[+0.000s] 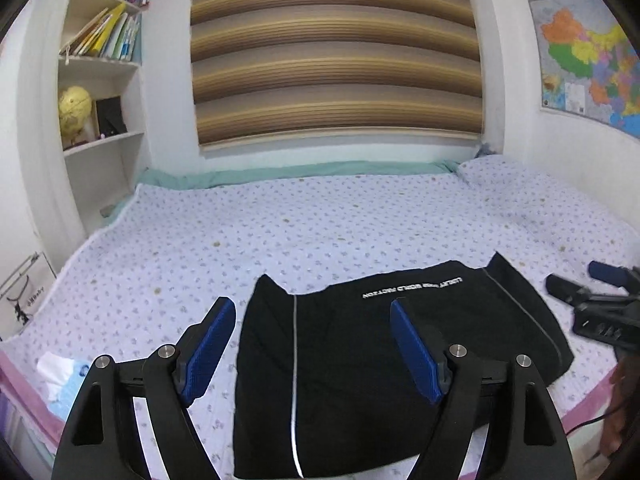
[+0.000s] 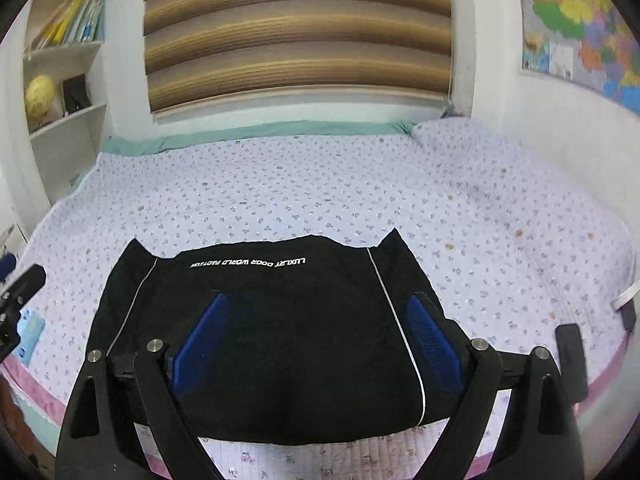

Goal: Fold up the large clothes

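A black garment (image 1: 360, 364) with thin white stripes and white lettering lies folded flat on the bed near its front edge; it also shows in the right wrist view (image 2: 280, 332). My left gripper (image 1: 312, 308) is open and empty, held above the garment's left part. My right gripper (image 2: 318, 304) is open and empty, held above the garment's middle. The right gripper also shows at the right edge of the left wrist view (image 1: 592, 300). The left gripper shows at the left edge of the right wrist view (image 2: 20, 296).
The bed (image 1: 320, 224) has a lilac flowered cover with a pink front border. A bookshelf (image 1: 100, 92) with a yellow globe stands at the back left. A striped blind (image 1: 332, 52) and a wall map (image 1: 588, 56) hang behind. A black phone-like object (image 2: 572, 356) lies at the front right.
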Motion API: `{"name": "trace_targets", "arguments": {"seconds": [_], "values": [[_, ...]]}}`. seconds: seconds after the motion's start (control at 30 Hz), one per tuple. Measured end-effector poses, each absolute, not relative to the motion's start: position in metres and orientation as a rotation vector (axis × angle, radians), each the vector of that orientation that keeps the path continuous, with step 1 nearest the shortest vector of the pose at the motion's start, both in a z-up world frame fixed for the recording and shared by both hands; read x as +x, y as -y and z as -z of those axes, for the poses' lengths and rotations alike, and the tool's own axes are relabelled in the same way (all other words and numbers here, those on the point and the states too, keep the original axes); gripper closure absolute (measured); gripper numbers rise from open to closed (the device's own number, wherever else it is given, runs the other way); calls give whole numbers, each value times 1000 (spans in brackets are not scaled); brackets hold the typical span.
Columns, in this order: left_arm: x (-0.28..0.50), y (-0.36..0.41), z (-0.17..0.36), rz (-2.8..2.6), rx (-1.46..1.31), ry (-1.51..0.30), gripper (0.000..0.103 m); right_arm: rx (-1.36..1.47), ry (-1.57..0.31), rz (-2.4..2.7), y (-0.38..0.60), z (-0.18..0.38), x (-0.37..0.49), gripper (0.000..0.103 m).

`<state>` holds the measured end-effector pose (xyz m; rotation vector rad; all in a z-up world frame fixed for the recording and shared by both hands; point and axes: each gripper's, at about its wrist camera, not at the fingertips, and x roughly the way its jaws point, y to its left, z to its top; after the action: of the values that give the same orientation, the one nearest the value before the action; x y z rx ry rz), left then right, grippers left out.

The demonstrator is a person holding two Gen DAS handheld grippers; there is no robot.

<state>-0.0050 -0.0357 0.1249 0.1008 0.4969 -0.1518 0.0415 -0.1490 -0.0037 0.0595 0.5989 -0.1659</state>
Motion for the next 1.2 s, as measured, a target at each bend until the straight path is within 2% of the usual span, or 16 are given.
{"name": "trace_targets", "arguments": {"seconds": [1.2], "values": [[16, 32, -84, 153, 71, -608, 23, 55, -690, 114, 122, 35, 60, 9]]}}
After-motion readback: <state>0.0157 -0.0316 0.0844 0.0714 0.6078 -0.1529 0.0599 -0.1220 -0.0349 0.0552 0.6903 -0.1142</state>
